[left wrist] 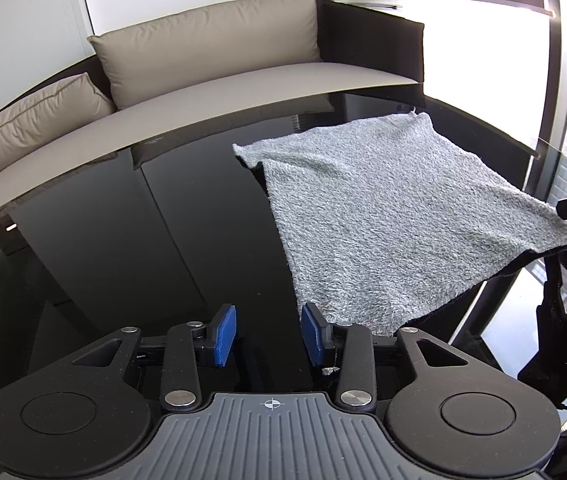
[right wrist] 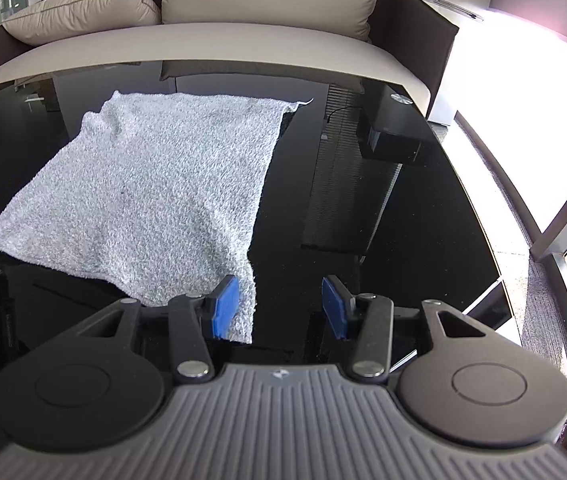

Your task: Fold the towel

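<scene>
Towel (left wrist: pixel 383 216) spread flat on glossy black table (left wrist: pixel 163 240), near corners just beside both tongs. Left gripper (left wrist: pixel 269 334) and right gripper (right wrist: pixel 279 306) spread wide, holding nothing. Likely risk (slick glass): pinching one layer, dragging whole cloth, skewing fold.

Glossy black table (left wrist: pixel 131 240); beyond it beige sofa (right wrist: pixel 243 44) with two cushions (left wrist: pixel 211 44), bright window right.
</scene>
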